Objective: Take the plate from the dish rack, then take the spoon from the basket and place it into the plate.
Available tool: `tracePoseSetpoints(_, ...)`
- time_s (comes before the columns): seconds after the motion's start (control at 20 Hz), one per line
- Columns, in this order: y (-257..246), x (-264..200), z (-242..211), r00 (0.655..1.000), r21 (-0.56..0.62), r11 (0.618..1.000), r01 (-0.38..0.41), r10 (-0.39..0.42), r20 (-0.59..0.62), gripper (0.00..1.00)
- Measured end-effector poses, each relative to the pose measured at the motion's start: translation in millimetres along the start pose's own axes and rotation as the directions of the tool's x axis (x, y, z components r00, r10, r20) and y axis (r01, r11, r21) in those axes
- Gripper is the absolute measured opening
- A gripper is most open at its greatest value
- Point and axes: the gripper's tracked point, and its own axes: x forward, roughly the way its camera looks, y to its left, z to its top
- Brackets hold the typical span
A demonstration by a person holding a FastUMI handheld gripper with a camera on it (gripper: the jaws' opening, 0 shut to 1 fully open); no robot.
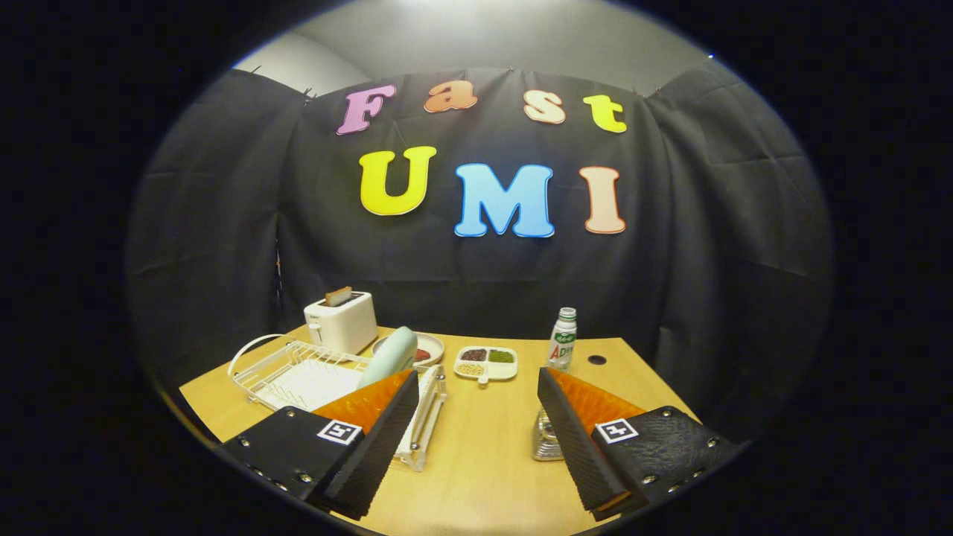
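The gripper (476,439) hangs over the near edge of the tabletop (484,461) with its fingers (372,439) spread wide and nothing between them. Just beyond the left finger sits the white wire dish rack (298,376), running along the left side of the tabletop toward the far left corner. A pale green plate (391,356) stands on edge in it, tilted, at the rack's end nearest the middle of the tabletop. So the plate lies ahead and slightly left of the gripper, its rim rising above the left fingertip. Partly hidden behind the right finger is a small metallic mesh thing, probably the basket (546,441); no spoon can be made out in it. Farther back stand a white toaster (342,321), a small round dish (430,350), a divided tray of grains (487,362) and a bottle (563,339).
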Motion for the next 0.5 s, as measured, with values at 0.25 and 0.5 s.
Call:
tracePoseSetpoints(0.25,42.4,46.4,-11.3,0.998,0.129,0.992,0.007,0.001,-0.061,0.98)
tracePoseSetpoints(0.5,74.7,92.0,-16.3,0.995,0.194,0.981,0.002,0.016,-0.094,0.98)
